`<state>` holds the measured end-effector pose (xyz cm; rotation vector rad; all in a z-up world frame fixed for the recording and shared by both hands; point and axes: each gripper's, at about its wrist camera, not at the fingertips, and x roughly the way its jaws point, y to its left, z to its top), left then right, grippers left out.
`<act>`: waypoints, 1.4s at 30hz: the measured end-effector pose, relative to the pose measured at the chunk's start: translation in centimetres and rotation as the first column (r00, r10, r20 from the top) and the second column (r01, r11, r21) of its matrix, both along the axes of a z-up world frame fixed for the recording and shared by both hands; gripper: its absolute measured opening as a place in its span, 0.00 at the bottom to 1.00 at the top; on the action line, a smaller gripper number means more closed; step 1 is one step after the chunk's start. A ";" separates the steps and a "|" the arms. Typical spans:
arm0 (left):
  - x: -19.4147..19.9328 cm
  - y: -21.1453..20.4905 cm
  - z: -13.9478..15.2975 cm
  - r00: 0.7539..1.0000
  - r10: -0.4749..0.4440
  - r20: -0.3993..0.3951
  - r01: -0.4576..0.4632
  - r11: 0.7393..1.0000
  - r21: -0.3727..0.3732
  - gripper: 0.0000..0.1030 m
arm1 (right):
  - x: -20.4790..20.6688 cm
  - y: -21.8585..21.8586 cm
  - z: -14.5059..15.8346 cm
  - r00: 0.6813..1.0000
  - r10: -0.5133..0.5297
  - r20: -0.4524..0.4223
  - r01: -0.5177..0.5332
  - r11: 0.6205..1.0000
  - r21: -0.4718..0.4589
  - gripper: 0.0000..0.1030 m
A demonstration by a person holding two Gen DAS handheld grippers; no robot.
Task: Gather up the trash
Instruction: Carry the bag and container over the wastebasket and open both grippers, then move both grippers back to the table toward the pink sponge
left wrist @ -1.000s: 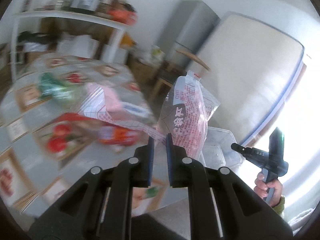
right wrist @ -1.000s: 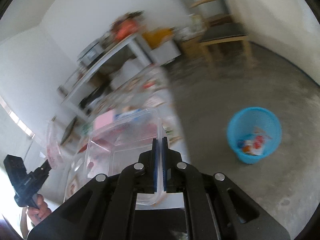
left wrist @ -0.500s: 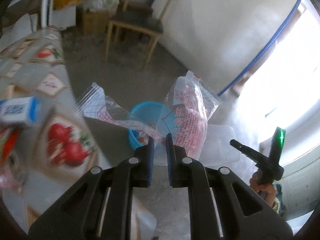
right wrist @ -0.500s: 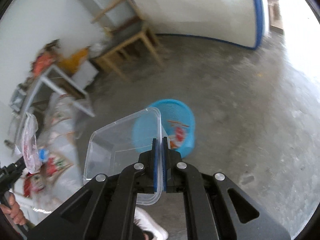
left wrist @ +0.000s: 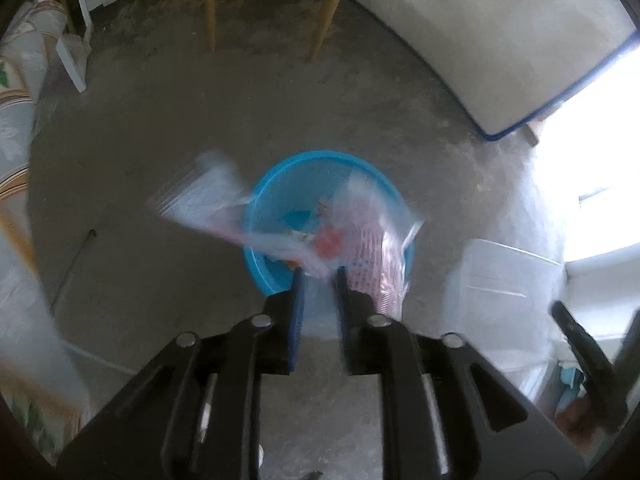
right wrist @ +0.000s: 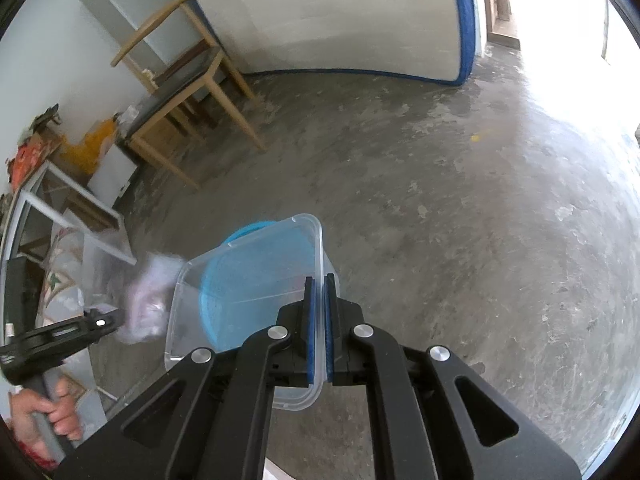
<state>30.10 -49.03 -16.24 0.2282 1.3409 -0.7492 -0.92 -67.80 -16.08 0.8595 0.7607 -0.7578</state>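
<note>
My left gripper (left wrist: 320, 273) hangs right above a blue mesh basket (left wrist: 276, 178) on the floor. Its jaws are opening. Two crinkly clear wrappers with red print, one (left wrist: 200, 196) spread left and one (left wrist: 374, 252) right, blur at its tips over the basket, no longer pinched. My right gripper (right wrist: 319, 280) is shut on the wall of a clear plastic container (right wrist: 240, 280). The container is tilted over the blue basket (right wrist: 256, 227), which shows through it. In the right wrist view the left gripper (right wrist: 106, 322) and the wrappers (right wrist: 148, 304) sit just left of the container.
A wooden chair (right wrist: 180, 80) stands by the wall beyond the basket. A table with a patterned cloth (left wrist: 16, 160) lies at the left, a white shelf frame (right wrist: 72, 208) beside it. A blue-edged pale board (right wrist: 340, 12) leans on the far wall. Bare concrete floor surrounds the basket.
Both grippers swung from the table down over the floor basket. The left jaws have parted and the wrappers now blur loose at the tips. The container moved over the basket.
</note>
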 end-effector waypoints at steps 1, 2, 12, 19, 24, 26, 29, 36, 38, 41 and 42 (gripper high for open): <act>0.1 -0.4 -0.5 1.000 0.010 -0.014 -0.010 1.000 0.010 0.32 | 0.1 -0.2 -0.1 1.000 -0.004 -0.001 0.004 1.000 0.002 0.04; 0.9 -0.7 -1.2 0.999 0.028 -0.038 -0.028 1.000 0.004 0.37 | 0.1 -0.3 -0.2 1.000 -0.007 -0.002 0.007 1.000 0.003 0.04; 1.4 3.7 3.1 0.995 0.096 -0.007 -0.096 0.992 -0.088 0.52 | 4.3 -0.3 -2.1 1.000 0.029 0.000 -0.029 0.999 0.038 0.04; -1.2 10.6 12.3 0.991 0.089 0.105 -0.068 0.981 -0.184 0.67 | 11.4 0.4 -4.0 0.999 0.046 -0.016 -0.046 0.999 0.023 0.07; -4.8 20.0 17.6 0.967 0.155 0.200 -0.092 0.952 -0.293 0.75 | 14.2 1.3 -7.3 0.986 0.045 -0.159 -0.044 0.999 0.008 0.45; -6.4 24.1 18.6 0.953 0.195 0.233 -0.110 0.936 -0.334 0.78 | 13.6 2.2 -7.6 0.987 0.046 -0.155 -0.044 0.999 0.015 0.45; -9.1 30.5 19.5 0.919 0.273 0.286 -0.157 0.916 -0.369 0.81 | 12.5 3.1 -7.4 0.984 0.059 -0.168 -0.060 0.998 0.001 0.45; -13.0 41.8 19.1 0.836 0.449 0.315 -0.310 0.860 -0.405 0.86 | 8.9 5.2 -4.1 0.984 0.100 -0.150 -0.107 0.993 -0.044 0.45; -14.0 44.1 18.9 0.807 0.496 0.320 -0.347 0.838 -0.422 0.87 | 8.2 6.4 -2.3 0.984 0.132 -0.122 -0.140 0.988 -0.063 0.46; -14.7 47.4 18.6 0.767 0.555 0.322 -0.402 0.807 -0.433 0.89 | 8.2 8.6 1.1 0.976 0.206 -0.071 -0.213 0.972 -0.104 0.50; -15.0 48.4 18.4 0.754 0.574 0.320 -0.420 0.796 -0.436 0.89 | 8.4 9.4 2.1 0.971 0.233 -0.058 -0.238 0.964 -0.117 0.52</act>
